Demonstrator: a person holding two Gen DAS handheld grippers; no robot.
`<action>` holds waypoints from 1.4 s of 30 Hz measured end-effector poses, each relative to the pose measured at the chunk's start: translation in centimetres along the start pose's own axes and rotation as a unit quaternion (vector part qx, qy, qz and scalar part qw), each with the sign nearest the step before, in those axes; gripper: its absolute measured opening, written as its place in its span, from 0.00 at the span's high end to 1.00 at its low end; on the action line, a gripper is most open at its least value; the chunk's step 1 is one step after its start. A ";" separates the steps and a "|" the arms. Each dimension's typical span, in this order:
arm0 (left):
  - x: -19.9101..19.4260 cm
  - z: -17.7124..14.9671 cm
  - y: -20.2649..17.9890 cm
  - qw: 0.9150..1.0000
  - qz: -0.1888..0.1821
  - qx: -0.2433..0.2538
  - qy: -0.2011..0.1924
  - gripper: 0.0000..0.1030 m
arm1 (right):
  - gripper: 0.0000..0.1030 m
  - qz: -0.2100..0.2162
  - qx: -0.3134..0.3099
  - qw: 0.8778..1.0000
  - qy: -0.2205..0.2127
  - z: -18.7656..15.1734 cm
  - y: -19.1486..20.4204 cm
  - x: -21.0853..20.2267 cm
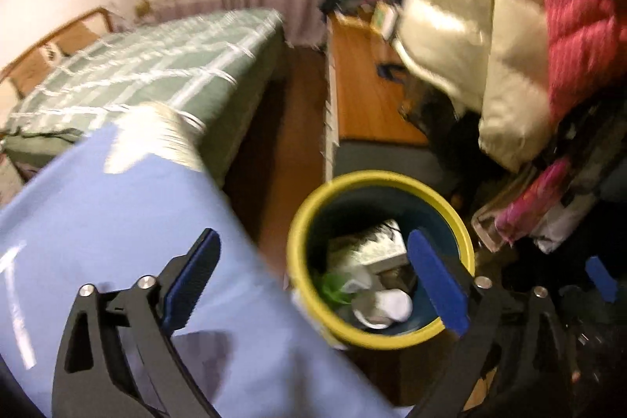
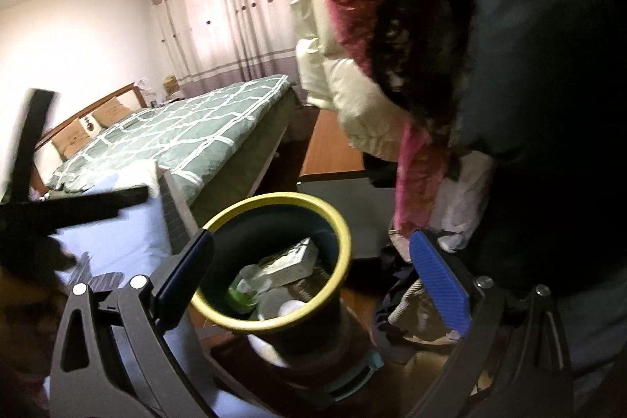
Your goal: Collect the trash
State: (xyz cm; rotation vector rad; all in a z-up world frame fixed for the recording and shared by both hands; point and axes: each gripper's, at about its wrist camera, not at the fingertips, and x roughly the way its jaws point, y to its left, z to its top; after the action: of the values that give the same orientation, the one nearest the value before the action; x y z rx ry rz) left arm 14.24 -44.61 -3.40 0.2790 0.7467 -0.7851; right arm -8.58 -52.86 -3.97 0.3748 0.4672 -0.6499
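We note the green checked bed (image 2: 188,128) to the left of the bin, with a pale blue cloth (image 1: 117,222) nearer it on that side. The yellow-rimmed bin (image 1: 299,241) stands on the floor and holds trash (image 1: 376,261): a box, a white cup, green scraps. The left gripper (image 1: 313,285) and the right gripper (image 2: 313,281) hang over the bin, jaws spread wide, gripping nothing. Right of the bin hang cream and red jackets (image 1: 509,26).
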 end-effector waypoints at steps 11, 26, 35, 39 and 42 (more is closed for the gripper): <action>-17.3 -8.6 11.1 0.978 0.153 -0.072 -0.124 0.05 | 0.08 0.085 -0.068 0.994 0.010 -0.2 7.0 -1.8; -30.0 -22.3 19.8 0.923 0.280 -0.224 -0.138 0.05 | 0.07 0.149 -0.126 0.981 -0.007 -0.6 12.1 -7.1; -32.3 -22.8 18.9 0.917 0.296 -0.219 -0.154 0.05 | 0.07 0.155 -0.130 0.979 -0.012 -1.2 12.3 -8.5; -32.8 -22.7 18.7 0.916 0.301 -0.218 -0.154 0.05 | 0.07 0.154 -0.127 0.980 -0.010 -1.1 12.1 -8.5; -32.7 -22.5 18.7 0.916 0.300 -0.219 -0.152 0.05 | 0.07 0.153 -0.125 0.980 -0.011 -1.0 12.0 -8.4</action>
State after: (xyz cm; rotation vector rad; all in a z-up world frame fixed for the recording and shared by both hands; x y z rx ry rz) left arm 1.06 -3.17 2.61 -0.0305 0.4797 -0.0592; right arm -6.97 -39.45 1.84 0.1947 0.4521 -0.2913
